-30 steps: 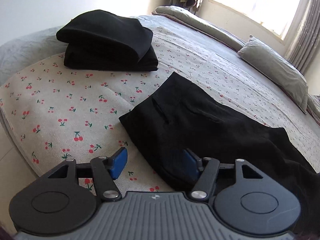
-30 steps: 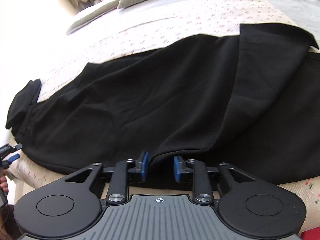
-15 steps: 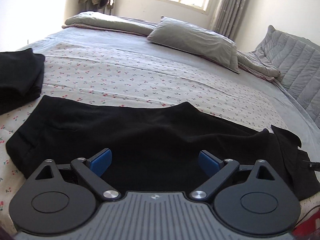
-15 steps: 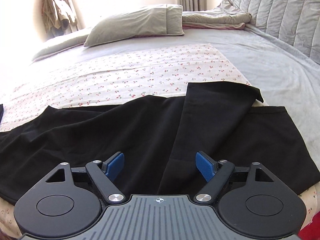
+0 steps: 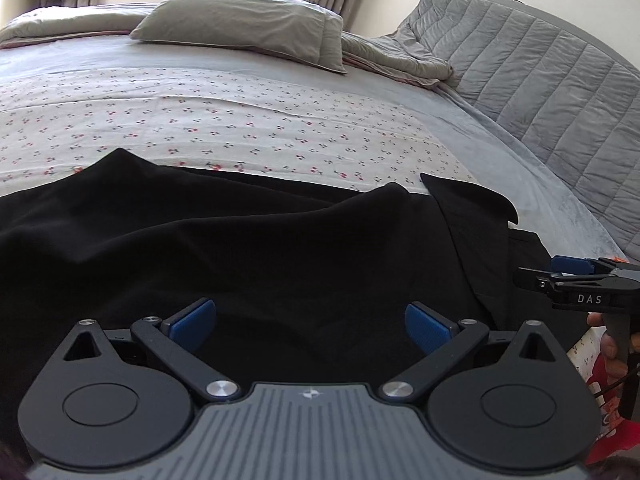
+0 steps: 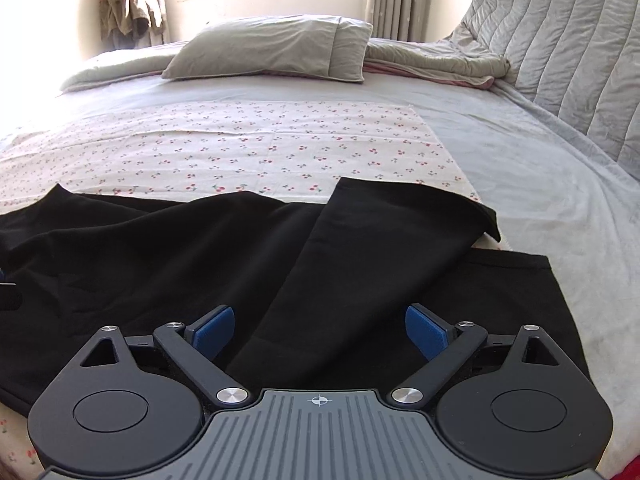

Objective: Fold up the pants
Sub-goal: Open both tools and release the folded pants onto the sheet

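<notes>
Both views swung toward the pillow (image 6: pixel 276 46); each gripper (image 5: pixel 310 324) (image 6: pixel 320 330) gapes over pants (image 6: pixel 200 264).

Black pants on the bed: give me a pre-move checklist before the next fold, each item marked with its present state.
1. Left claw open and empty: ok.
2. Right claw open and empty: ok.
3. Black fabric pants lying flat: not ok, ripples run through the middle.
4. Legs aligned: not ok, the upper leg end lies skewed across the lower leg end.
5. Cherry-print white sheet bare beyond the pants for folding room: ok.
6. Waistband position: cannot tell, out of frame on the left.
</notes>
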